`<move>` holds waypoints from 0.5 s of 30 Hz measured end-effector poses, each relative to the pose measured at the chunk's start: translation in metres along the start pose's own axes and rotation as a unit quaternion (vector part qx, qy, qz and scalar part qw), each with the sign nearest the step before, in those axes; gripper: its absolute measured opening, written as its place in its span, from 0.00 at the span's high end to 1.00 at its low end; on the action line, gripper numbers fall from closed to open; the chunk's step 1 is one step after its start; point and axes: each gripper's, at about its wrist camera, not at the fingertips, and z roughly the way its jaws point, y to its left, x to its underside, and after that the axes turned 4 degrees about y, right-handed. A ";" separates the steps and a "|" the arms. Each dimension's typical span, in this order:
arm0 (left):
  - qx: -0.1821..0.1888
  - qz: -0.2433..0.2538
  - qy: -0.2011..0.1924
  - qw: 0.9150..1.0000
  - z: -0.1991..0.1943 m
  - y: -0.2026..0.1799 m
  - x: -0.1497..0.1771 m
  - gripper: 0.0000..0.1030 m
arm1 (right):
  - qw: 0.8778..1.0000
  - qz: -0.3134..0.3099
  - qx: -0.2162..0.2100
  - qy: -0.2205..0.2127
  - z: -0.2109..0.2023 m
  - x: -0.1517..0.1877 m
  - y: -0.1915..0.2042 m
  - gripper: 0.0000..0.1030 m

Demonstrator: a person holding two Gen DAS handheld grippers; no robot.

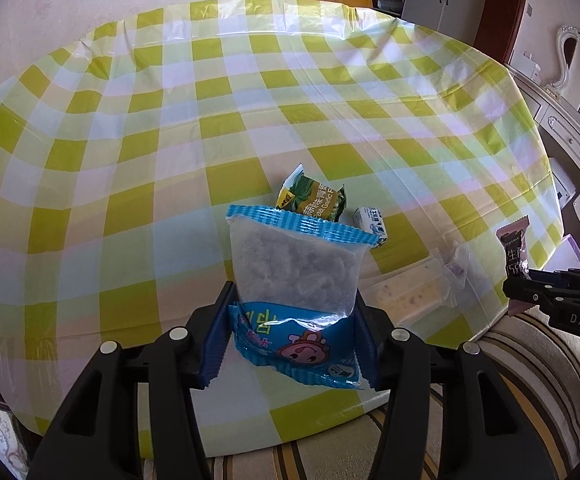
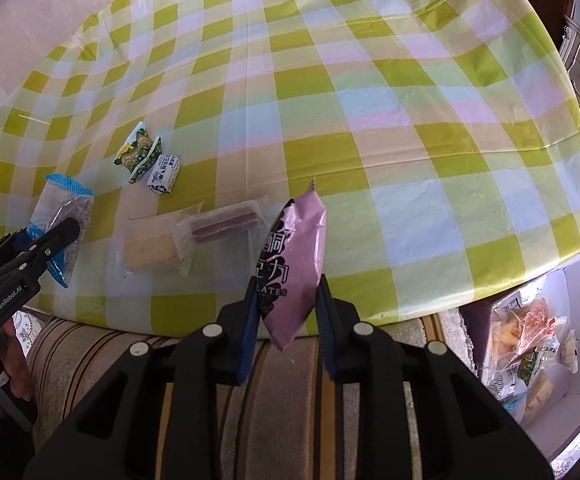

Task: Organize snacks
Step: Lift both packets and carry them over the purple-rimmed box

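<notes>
My left gripper (image 1: 294,297) is shut on a blue and clear snack packet (image 1: 294,264), holding it upright just above the checked tablecloth (image 1: 249,100). The right wrist view shows that same packet (image 2: 63,208) and left gripper (image 2: 65,228) at the far left. My right gripper (image 2: 287,286) is shut on the lower half of a pink chocolate packet (image 2: 296,240), which stands up over the table's near edge. From the left wrist view, the pink packet (image 1: 516,248) shows at the right edge.
On the cloth lie a green pea packet (image 2: 139,152), a small white and blue candy (image 2: 164,174), a pale bar in clear wrap (image 2: 153,244) and a reddish wafer bar (image 2: 225,222). A purple-edged box (image 2: 570,392) holding several snacks sits at lower right. Striped upholstery (image 2: 281,392) lies below.
</notes>
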 end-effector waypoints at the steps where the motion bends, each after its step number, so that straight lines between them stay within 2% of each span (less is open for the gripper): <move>1: 0.000 0.003 -0.001 1.000 -0.001 -0.002 0.000 0.50 | 1.000 0.000 0.001 -0.003 -0.001 0.000 -0.001 0.74; 8: 0.009 0.021 -0.006 1.000 -0.008 -0.023 -0.004 0.50 | 1.000 0.011 0.012 -0.019 -0.014 0.000 -0.018 0.74; 15: 0.029 0.055 -0.008 0.998 -0.010 -0.062 -0.012 0.50 | 0.999 0.034 0.020 -0.035 -0.027 0.004 -0.048 0.74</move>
